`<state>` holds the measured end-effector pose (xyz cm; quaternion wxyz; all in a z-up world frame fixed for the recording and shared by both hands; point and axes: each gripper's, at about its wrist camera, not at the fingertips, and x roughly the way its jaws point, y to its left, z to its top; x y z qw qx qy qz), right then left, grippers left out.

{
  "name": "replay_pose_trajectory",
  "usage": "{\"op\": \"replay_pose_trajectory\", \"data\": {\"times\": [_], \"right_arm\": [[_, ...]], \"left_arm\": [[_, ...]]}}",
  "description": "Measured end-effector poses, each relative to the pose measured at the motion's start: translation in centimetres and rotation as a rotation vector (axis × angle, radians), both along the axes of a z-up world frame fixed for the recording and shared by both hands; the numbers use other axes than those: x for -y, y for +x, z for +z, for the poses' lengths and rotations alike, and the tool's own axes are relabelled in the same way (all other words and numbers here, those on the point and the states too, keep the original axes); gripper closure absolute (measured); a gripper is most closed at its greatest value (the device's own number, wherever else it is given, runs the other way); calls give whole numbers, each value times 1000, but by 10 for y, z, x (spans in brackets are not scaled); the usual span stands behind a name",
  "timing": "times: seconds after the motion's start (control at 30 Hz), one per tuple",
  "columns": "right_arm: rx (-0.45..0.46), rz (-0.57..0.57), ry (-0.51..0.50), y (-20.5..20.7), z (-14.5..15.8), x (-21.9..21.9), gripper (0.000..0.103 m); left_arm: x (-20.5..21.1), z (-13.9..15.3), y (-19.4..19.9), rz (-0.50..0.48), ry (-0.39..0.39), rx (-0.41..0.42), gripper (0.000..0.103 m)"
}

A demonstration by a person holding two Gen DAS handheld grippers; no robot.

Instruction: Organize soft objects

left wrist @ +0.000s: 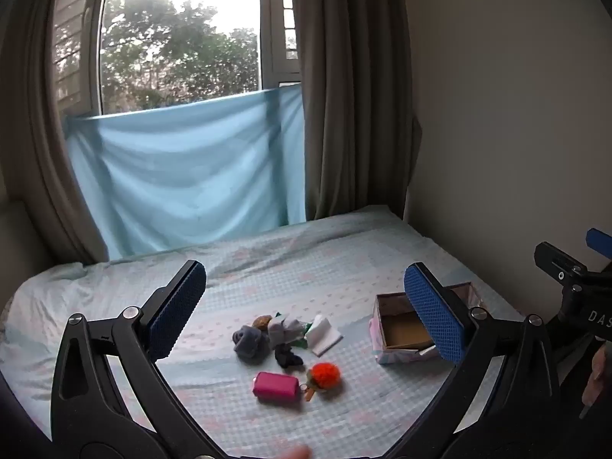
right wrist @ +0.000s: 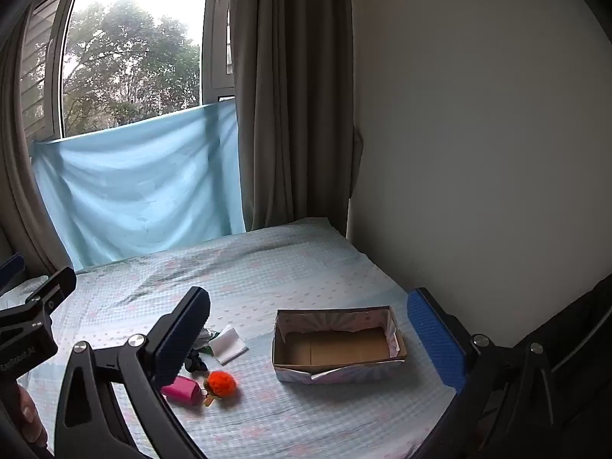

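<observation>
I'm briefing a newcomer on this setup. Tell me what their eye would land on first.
Brightest is the orange pom-pom, near the front of the bed beside a pink pouch, just ahead of a small heap of socks. To their right an open box lies empty. The left gripper and right gripper hang wide open above, holding nothing.

Both wrist views look down-forward over the bed (left wrist: 325, 260) toward the window (left wrist: 179, 38); right view sits further right, nearer the box (right wrist: 336, 344); both share it.
</observation>
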<state>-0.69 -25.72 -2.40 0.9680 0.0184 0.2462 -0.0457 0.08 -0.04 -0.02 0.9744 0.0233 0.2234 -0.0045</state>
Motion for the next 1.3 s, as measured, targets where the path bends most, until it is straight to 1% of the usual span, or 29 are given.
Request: {"op": "replay_pose_trajectory", "data": {"times": [0.07,0.23,0.27,0.3,0.43,0.53,1.1,1.3], "right_arm": [[15,-1,8,-1,0,0,0],[9,2,9,2,0,-2,0],[9,1,12,0,2,0,0],[10,3,15,2,3,2,0],[11,13,19,-1,2,2,0],[8,18,19,3,-3,0,0],[9,31,17,9,-16,-10,0],[5,29,23,12,-11,-5,0]], "left_arm": [[1,-1,3,3,-1,-2,0],[10,-4,12,29,16,-7,0],[4,-1,10,2,-5,2,0],[6,4,5,-2,0,11,0],[4,9,1,9,2,20,0],[-5,4,4,0,-14,18,0],[-7,0,16,-5,-10,5,0],[-5,-1,21,-6,-9,3,0]]}}
